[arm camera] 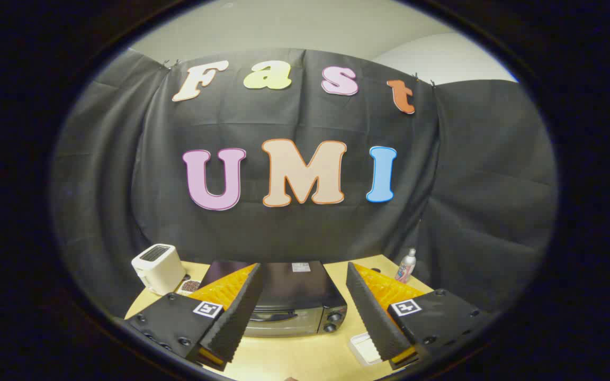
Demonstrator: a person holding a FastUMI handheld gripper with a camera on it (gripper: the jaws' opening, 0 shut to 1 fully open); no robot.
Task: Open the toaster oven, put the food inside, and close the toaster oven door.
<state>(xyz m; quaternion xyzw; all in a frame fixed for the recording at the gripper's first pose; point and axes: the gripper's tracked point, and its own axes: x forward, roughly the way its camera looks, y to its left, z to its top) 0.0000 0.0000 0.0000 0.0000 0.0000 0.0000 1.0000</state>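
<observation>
A black toaster oven (pixel 297 296) stands on the wooden table just beyond my fingers, its glass door shut and its two knobs (pixel 332 321) at the right of the front. My gripper (pixel 305 312) hangs open above the table in front of the oven, with nothing between the fingers. A white tray (pixel 364 348) lies on the table by the right finger, partly hidden behind it; what it holds I cannot make out.
A white pop-up toaster (pixel 158 267) stands at the table's back left, a small dark dish (pixel 190 286) beside it. A small bottle (pixel 406 266) stands at the back right. The wooden table (pixel 294 354) ends at the black cloth wall behind.
</observation>
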